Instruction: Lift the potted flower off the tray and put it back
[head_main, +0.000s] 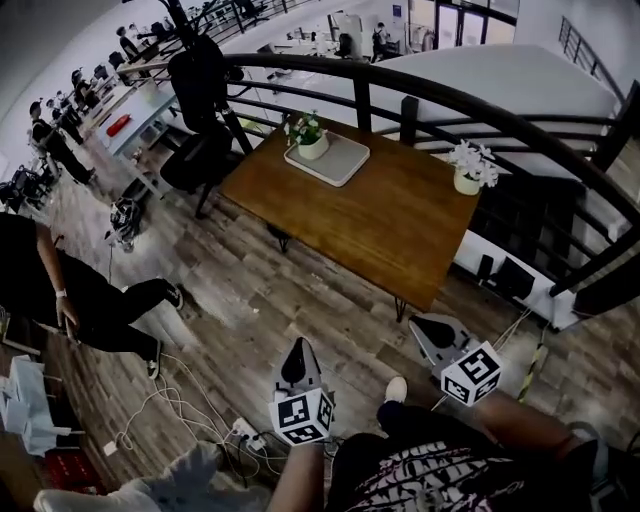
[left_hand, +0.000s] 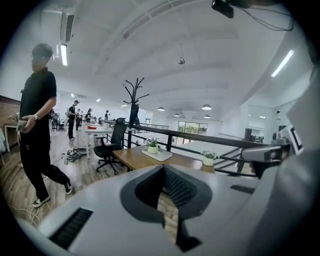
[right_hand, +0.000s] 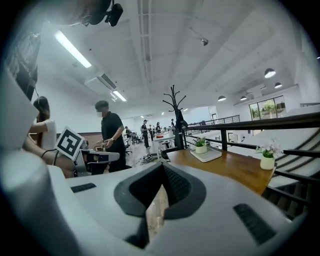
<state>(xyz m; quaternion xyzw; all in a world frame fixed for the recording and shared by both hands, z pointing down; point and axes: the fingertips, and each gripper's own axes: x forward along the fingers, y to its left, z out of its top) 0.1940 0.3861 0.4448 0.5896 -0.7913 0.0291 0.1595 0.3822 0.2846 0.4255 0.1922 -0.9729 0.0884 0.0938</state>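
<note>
Potted flower (head_main: 307, 135) distant on tray (head_main: 345, 160), petals too small

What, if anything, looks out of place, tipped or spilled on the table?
Nothing stands out. The potted flower stands upright on the tray, a second potted flower stands upright at the table's corner by the railing, and nothing is spilled.

The person wears a black top (head_main: 420, 478) with a white scribbled pattern and a white shoe (head_main: 396, 389). The left gripper (head_main: 297, 350) and right gripper (head_main: 428, 328) have pale grey shells with dark ribbed pads (each carries a white cube (head_main: 302, 415) of black square markers).
</note>
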